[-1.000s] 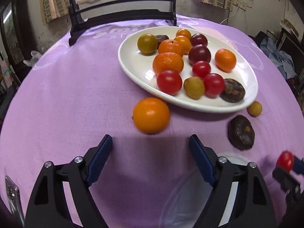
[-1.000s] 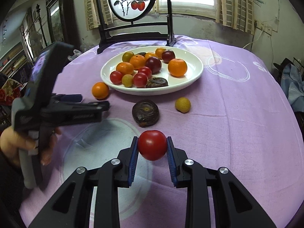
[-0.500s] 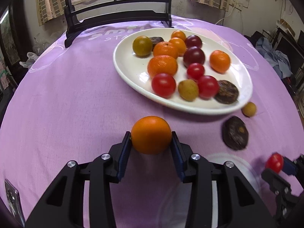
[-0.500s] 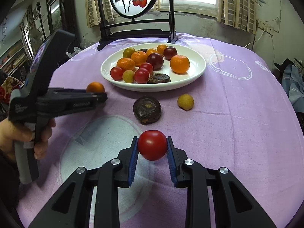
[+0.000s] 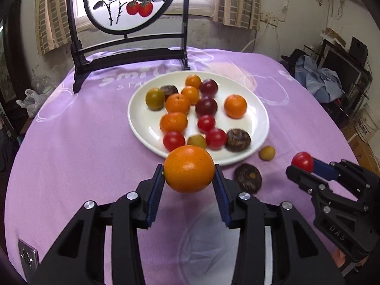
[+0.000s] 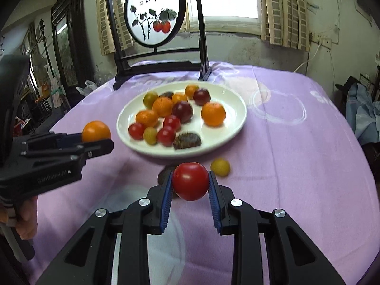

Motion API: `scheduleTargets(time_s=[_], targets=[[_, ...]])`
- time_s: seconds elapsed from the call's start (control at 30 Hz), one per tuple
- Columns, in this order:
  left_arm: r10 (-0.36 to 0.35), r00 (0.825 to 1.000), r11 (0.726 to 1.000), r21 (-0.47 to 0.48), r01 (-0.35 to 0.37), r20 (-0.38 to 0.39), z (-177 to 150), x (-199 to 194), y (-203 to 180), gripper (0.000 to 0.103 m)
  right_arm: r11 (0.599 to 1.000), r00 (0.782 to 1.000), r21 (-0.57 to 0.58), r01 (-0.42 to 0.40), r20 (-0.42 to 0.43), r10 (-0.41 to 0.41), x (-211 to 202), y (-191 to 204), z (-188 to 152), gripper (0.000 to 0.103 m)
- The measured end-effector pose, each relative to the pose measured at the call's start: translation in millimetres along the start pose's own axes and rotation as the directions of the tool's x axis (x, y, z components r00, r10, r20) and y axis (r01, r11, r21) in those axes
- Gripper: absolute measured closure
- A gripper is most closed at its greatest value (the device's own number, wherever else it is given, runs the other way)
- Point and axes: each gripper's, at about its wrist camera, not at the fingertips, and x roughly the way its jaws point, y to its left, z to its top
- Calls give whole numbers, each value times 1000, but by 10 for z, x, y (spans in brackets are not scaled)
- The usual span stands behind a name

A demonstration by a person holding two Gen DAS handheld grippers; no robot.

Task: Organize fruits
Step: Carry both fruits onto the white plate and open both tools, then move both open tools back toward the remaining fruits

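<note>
Above the purple tablecloth (image 5: 71, 142), the left gripper (image 5: 189, 185) pinches an orange (image 5: 189, 169) and the right gripper (image 6: 190, 190) pinches a tomato (image 6: 190, 181); both look mid-carry toward the white plate (image 5: 140, 128), where each needs a free spot before release

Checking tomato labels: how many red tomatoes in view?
4 red tomatoes: three on the plate, near side; one in the right gripper. Others could hide behind fruit.
</note>
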Motion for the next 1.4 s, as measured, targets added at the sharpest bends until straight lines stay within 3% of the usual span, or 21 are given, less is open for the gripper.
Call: scheduleTargets(time_s=[0.3,0.63,0.67,0.7,0.73,0.77,1.13,1.4], targets=[[55,998,998,-30,-55,-15,362,429,79,63,1000,1000,22,20,-4,-20,482,-69,582,73],[106,994,993,-46,-107,-24,608,795,124,62,997,996,66,38,-83,-33,1006,-140,723,73],[110,994,993,-45,-111,-21,624,804,126,62,997,996,71,36,-87,-30,1024,-145,719,71],[111,994,992,-51,-112,-19,631,804,120,57,997,996,77,28,-91,-21,1043,-150,714,60],[112,994,992,-63,-113,-18,638,801,129,39,996,996,84,22,-91,-14,1047,-158,710,54],[124,992,989,-81,-124,-5,636,781,142,34,995,996,94,26,-84,-18,1033,-167,702,53],[101,994,991,-91,-98,30,518,463,67,29,989,999,150,-1,-33,6,622,-334,559,48],[74,996,995,-74,-71,48,257,130,-113,22,984,1000,179,-4,-25,9,253,-477,221,43]])
